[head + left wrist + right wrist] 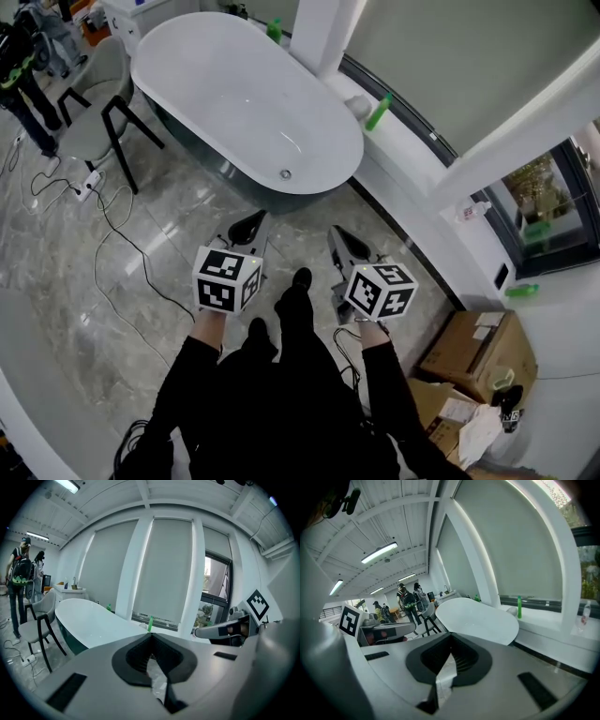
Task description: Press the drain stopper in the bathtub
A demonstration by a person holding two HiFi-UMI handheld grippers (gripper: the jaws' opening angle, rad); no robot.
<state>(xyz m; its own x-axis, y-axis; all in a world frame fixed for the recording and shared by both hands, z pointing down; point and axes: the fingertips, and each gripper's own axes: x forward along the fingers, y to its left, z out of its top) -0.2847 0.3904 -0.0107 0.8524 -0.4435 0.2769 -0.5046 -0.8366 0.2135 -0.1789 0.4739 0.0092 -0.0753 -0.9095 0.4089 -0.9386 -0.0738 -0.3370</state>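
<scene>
White bathtub point(220, 89) on grey marble floor point(141, 281). Left tool point(246, 228) and right tool point(345, 244), both closed and empty, are held short of its near end. Drain stopper point(285, 174) sits in the tub bottom at that end.

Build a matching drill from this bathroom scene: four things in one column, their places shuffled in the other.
1. drain stopper
2. green bottle
3. cardboard box
4. chair

A. on the white ledge under the window
B. at the head view's lower right
C. in the bathtub, at its near end
D. left of the bathtub

Pairs: 1-C, 2-A, 3-B, 4-D
</scene>
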